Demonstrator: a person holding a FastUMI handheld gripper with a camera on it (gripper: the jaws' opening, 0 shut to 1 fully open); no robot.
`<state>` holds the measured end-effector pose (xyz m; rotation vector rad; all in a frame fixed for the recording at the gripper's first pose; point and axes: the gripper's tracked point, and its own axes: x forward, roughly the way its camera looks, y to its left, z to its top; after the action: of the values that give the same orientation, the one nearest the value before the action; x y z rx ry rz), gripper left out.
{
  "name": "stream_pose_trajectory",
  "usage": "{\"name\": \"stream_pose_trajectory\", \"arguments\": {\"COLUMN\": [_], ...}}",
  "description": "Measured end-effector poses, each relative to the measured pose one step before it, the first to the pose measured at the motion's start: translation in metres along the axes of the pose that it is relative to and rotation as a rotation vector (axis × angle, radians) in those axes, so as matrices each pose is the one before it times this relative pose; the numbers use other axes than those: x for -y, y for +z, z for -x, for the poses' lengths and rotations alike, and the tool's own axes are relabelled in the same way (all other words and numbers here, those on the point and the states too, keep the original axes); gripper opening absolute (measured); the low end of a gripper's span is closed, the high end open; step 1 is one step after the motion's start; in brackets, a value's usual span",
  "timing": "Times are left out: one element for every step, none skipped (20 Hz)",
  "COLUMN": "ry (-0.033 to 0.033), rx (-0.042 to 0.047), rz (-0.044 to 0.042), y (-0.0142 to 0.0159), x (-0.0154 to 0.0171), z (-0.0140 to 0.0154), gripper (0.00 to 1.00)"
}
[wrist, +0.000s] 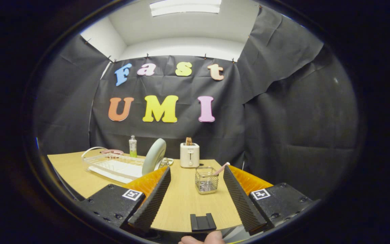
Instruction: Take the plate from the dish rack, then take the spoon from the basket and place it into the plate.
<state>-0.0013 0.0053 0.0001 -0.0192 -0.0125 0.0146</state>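
On the wooden table (181, 203), the pale round plate (154, 156) stands upright in the white wire dish rack (113, 166), ahead-left of your gripper (196, 169). Its jaws gape wide, empty. Swing left, straddle the plate's rim squarely, then close gently.

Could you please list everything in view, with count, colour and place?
table: one, light wood, under everything
dish rack: one, white, far left on the table
plate: one, pale, upright at the rack's right end
bottle: one, clear with greenish liquid, behind the rack
toaster: one, white, at the table's back edge, something brown in its slot
basket: one, wire, ahead of the fingers
spoon: one, pink handle, leaning out of the basket
hand: fingertips, below the gripper
gripper: one, fingers open, holding nothing
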Motion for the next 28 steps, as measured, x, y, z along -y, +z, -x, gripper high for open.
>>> {"name": "stream_pose_trajectory", "arguments": {"ry": [0.00635,0.00516,0.00276,0.00157,-0.00118,-0.00166,-0.00262,0.00032,0.00593,0.00914,0.01822,0.01535,0.01782,0.01824,0.01479,0.01798,0.01427,0.00548,0.00536,0.00384,-0.00048,0.00006,0.0107,0.02012,0.02216,0.00953,-0.00095,0.00246], "rx": [-0.00135,-0.00123,0.00203,0.00046,0.00003,-0.00047,-0.00212,-0.00134,-0.00114,-0.00688,-0.00177,-0.00672,-0.01025,-0.01904,-0.02004,-0.01881,-0.01932,-0.01794,-0.0145,-0.01707,-0.02962,-0.0199,-0.02023,-0.0215,-0.01979,-0.00522,-0.00725,-0.01237], "rz": [-0.0041,-0.0019,0.00105,0.0035,0.00383,0.00209,0.00162,0.00254,0.00239,0.00375,-0.00048,-0.00126,0.00186,0.00883,0.00387,-0.00536,-0.00213,0.00746,0.01892,0.0311,0.04669,0.04259,0.02554,0.00103,-0.01335,-0.01669,-0.00468,0.00297], "y": [0.00039,0.00186,0.00169,0.00414,0.00314,0.00351,0.00556,0.00546,0.00736,0.00864,0.00866,0.00686,0.00812,0.00533,0.00664,0.00814,0.00658,0.00767,0.00754,0.00546,0.00457,0.00494,0.00488,0.00324,0.00399,0.00567,0.00494,0.00047], "x": [-0.00079,0.00016,0.00191,0.00245,0.00125,0.00054,0.00021,-0.00084,-0.00388,-0.00383,-0.00653,-0.00486,-0.00617,-0.00723,-0.00559,-0.00598,-0.00612,-0.0046,-0.00495,-0.00475,-0.00368,-0.00334,-0.00489,-0.00664,-0.00637,-0.00145,-0.00035,-0.00288], "z": [-0.00073,-0.00266,-0.00358,-0.00472,-0.00794,-0.00679,-0.0077,-0.00852,-0.00841,-0.0087,-0.00706,-0.00678,-0.00884,-0.01055,-0.00957,-0.01068,-0.0109,-0.0121,-0.01356,-0.01373,-0.01466,-0.01307,-0.0108,-0.00844,-0.00765,-0.00741,-0.00577,-0.00826], "gripper": [1.0,1.0,1.0,1.0,1.0,1.0,1.0,1.0,1.0,1.0,1.0,1.0,1.0,1.0,1.0,1.0,1.0,1.0,1.0,1.0,1.0,1.0,1.0,1.0,1.0,0.99,1.0,1.0]}}
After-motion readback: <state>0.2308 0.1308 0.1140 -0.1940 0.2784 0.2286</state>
